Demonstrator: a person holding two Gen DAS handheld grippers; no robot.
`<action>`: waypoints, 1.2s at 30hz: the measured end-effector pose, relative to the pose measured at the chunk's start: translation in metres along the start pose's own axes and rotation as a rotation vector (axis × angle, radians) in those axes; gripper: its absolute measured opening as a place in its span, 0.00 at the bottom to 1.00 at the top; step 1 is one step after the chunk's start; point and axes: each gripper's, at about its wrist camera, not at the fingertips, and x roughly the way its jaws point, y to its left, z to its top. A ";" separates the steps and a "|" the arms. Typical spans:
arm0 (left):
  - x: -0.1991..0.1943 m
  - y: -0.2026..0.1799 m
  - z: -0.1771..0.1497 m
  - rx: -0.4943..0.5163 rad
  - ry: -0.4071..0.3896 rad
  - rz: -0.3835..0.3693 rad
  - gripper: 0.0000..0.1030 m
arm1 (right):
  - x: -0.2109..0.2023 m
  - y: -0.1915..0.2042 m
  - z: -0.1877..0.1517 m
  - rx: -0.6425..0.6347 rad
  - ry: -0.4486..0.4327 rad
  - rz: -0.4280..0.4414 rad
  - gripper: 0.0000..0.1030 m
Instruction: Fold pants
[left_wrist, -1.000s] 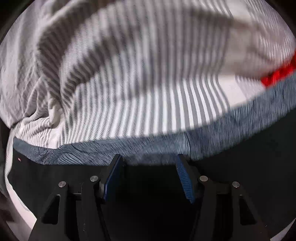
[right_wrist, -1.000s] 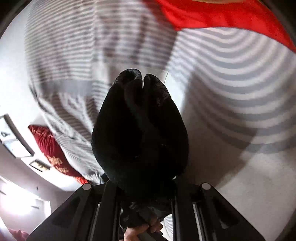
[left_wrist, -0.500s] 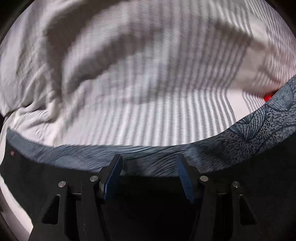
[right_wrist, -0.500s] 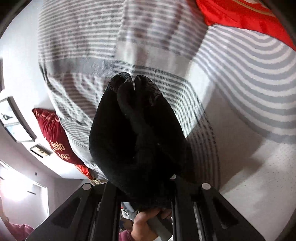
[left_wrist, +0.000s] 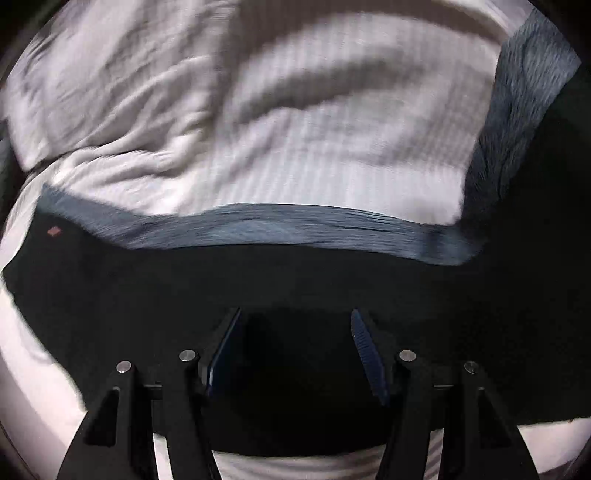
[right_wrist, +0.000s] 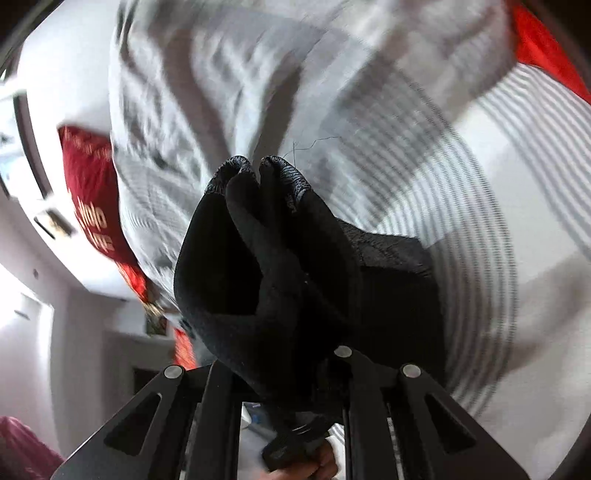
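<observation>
While the black fabric pants (left_wrist: 155, 295) lay spread across the grey-and-white striped bedsheet (left_wrist: 295, 129), with a blue-grey patterned band (left_wrist: 280, 225) along their far edge, one bunched portion of the same garment (right_wrist: 266, 266) was raised clear of the bed. The right gripper (right_wrist: 280, 369) was clamped tight on that bunch, which bulged forward past its jaws. The left gripper (left_wrist: 295, 350) hovered over the flat cloth with its blue pads (left_wrist: 365, 350) set apart and nothing pinched between them. A red pillow (right_wrist: 92, 192) lay at the bed's far side.

The step in hand appeared to be carrying the lifted end over to form a fold. The next move would likely call for lowering that end onto the flat part with edges aligned, while the left gripper steadied or pinned the cloth against dragging.
</observation>
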 end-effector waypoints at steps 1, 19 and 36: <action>-0.004 0.016 -0.001 -0.019 -0.005 0.014 0.60 | 0.012 0.007 -0.004 -0.022 0.014 -0.020 0.13; 0.002 0.197 -0.034 -0.236 0.040 0.153 0.60 | 0.204 0.067 -0.137 -0.624 0.271 -0.628 0.54; -0.023 0.121 0.013 -0.055 -0.019 -0.079 0.60 | 0.132 0.046 -0.018 -0.379 0.270 -0.626 0.26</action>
